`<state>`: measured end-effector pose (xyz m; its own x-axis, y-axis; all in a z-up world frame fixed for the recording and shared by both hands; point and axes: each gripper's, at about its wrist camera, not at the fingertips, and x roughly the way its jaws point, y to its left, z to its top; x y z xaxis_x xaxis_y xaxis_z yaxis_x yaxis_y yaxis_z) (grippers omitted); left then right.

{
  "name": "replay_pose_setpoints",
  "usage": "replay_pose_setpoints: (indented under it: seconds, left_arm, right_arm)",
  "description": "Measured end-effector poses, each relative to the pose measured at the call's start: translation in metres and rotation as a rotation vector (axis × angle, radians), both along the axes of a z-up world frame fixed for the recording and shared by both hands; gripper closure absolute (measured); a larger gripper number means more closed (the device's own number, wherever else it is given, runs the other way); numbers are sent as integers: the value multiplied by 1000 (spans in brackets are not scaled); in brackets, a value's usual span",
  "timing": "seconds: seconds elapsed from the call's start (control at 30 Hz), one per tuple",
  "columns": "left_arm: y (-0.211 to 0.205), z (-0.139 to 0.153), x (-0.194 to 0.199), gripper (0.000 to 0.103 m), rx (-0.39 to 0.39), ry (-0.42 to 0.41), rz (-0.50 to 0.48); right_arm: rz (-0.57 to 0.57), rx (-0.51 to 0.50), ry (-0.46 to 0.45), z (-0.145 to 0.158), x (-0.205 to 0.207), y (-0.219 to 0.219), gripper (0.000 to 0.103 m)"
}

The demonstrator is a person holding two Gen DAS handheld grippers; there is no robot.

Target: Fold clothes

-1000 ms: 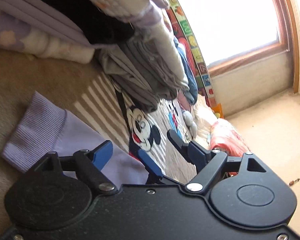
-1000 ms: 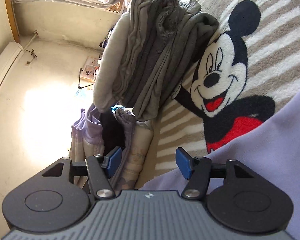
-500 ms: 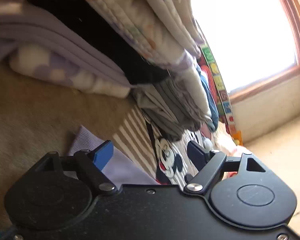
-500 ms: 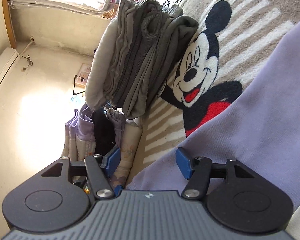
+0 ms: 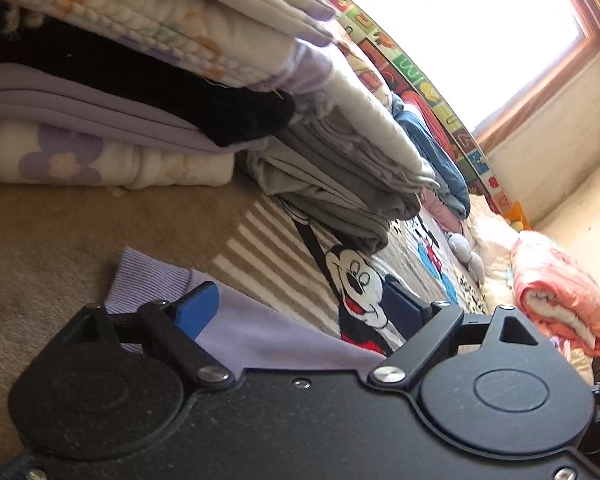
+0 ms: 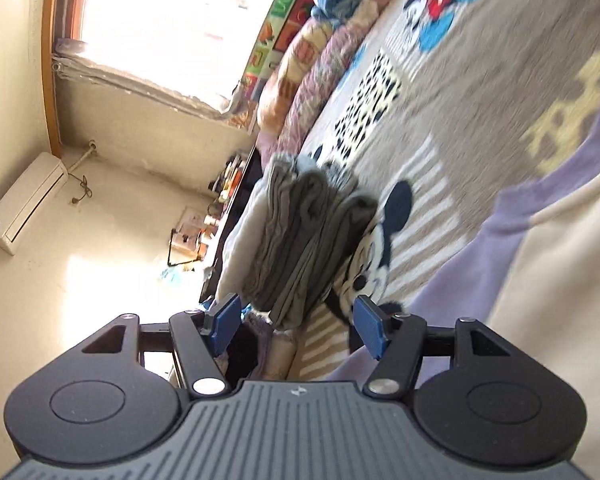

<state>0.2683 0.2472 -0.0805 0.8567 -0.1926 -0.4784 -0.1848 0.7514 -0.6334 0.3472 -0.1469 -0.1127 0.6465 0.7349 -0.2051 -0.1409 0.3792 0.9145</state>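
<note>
- The left tongs (image 5: pixel 300 304) stand spread wide and are opening further, with nothing pinched; the lilac fabric lies under and between the blue pads without being pressed.
- The lilac garment (image 5: pixel 260 336) lies flat on the bed, low in the left wrist view. Its ribbed cuff (image 5: pixel 148 280) sits at about 10 o'clock from the left tongs, on the plain tan part of the blanket.
- The Mickey Mouse blanket (image 5: pixel 356 280) covers the bed. The printed face lies just past the tongs' far pad, at about 1 o'clock.
- A folded grey stack (image 5: pixel 340 200) rests on the blanket at 12 o'clock from the left tongs, touching the top of the Mickey print.
- A taller pile of folded bedding (image 5: pixel 120 92), with a black layer and lilac layers, stands at 10 to 11 o'clock, just beside the grey stack.
- A rolled pink quilt (image 5: pixel 556 304) lies at 3 o'clock, near the bed's edge.
- The right tongs (image 6: pixel 296 324) are spread about halfway and pinch nothing; open air and the grey stack (image 6: pixel 300 240) show between the pads.
- In the right wrist view, the lilac garment (image 6: pixel 540 220) fills the 2 to 4 o'clock side, joined to a cream panel (image 6: pixel 560 320). This view is blurred, so whether the far pad touches the fabric is hard to tell.
- A window (image 6: pixel 160 12) glows at 11 o'clock, and a wall unit (image 6: pixel 24 208) hangs at 9 o'clock.
</note>
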Motion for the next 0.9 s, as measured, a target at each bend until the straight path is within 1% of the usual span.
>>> replay_pose_setpoints:
  seconds: [0.1, 0.17, 0.23, 0.27, 0.33, 0.37, 0.43, 0.47, 0.5, 0.53, 0.57, 0.63, 0.77, 0.83, 0.87, 0.9]
  left_arm:
    - [-31, 4, 2, 14, 114, 4, -64]
    - [-52, 6, -2, 15, 212, 21, -86]
    - [-73, 4, 0, 15, 269, 22, -109]
    - [-83, 5, -1, 15, 299, 12, -124]
    - [-107, 7, -6, 16, 382, -5, -184]
    - [-119, 7, -8, 17, 425, -10, -219]
    - [-139, 6, -11, 25, 495, -5, -260]
    - [-142, 6, -13, 35, 510, -6, -263]
    - [-145, 6, -15, 39, 525, -8, -266]
    - [-149, 7, -17, 43, 539, -10, -270]
    - [-152, 7, -19, 43, 554, -11, -273]
    - [-159, 9, -26, 43, 582, -17, -302]
    - [-180, 8, -40, 46, 642, -23, -396]
    - [-195, 2, -48, 49, 656, -20, -448]
    - [-203, -1, -52, 53, 669, -17, -476]
    - [-213, -6, -55, 56, 700, -7, -510]
  right_arm:
    - [-87, -61, -20, 8, -45, -66, 39]
    - [-148, -100, -10, 5, -77, -115, 38]
    - [-206, -127, 17, -4, -112, -159, 35]
    - [-236, -132, 36, -10, -129, -177, 30]
    - [-298, -135, 78, -27, -163, -215, 25]
    - [-331, -131, 95, -36, -179, -230, 25]
    - [-396, -124, 125, -54, -210, -256, 25]
    - [-421, -117, 137, -61, -221, -266, 25]
    - [-441, -105, 145, -71, -234, -275, 25]
    - [-457, -95, 148, -79, -245, -283, 28]
    - [-461, -94, 135, -84, -253, -288, 34]
    - [-460, -99, 110, -92, -269, -295, 40]
    - [-429, -133, 64, -97, -284, -301, 43]
    - [-414, -165, 45, -94, -288, -301, 43]
    - [-405, -185, 35, -92, -290, -300, 42]
    - [-395, -206, 25, -89, -291, -299, 41]
